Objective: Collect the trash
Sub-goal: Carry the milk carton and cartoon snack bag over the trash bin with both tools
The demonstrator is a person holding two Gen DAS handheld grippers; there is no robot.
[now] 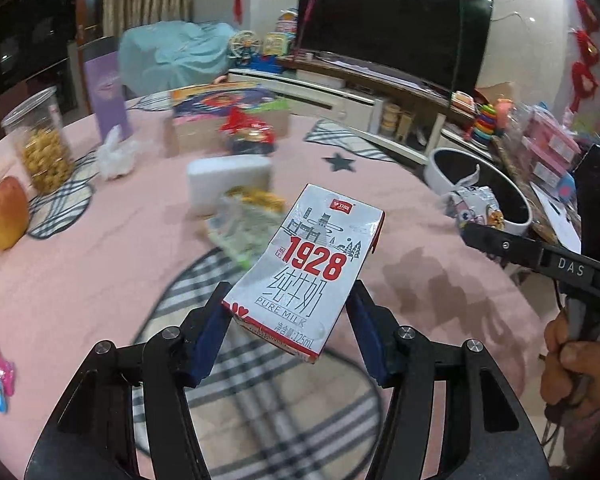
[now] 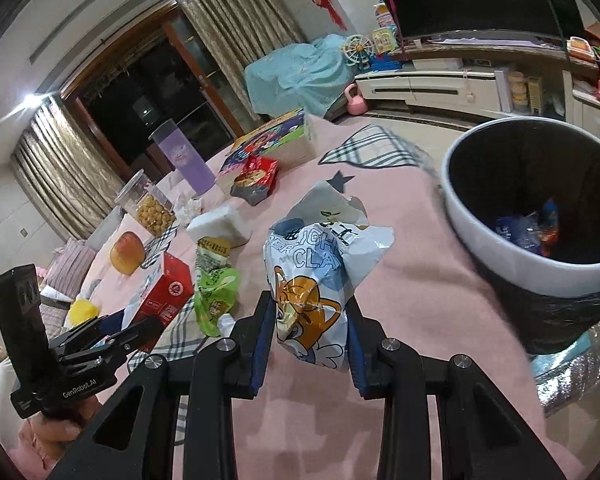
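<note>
My left hand-held gripper pinches a milk carton printed "1928" and "PURE MILK", lifted above the pink surface. My right hand-held gripper squeezes a crumpled snack bag with a cartoon cat and partly legible letters, held up just short of the trash bin. The bin, lined black, holds a few blue and orange wrappers. A clear jar holds yellow snacks.

My left gripper and right gripper: black linkage arms, silver screws, blue pads; "DAS", "GenRobot.AI" markings.
</note>
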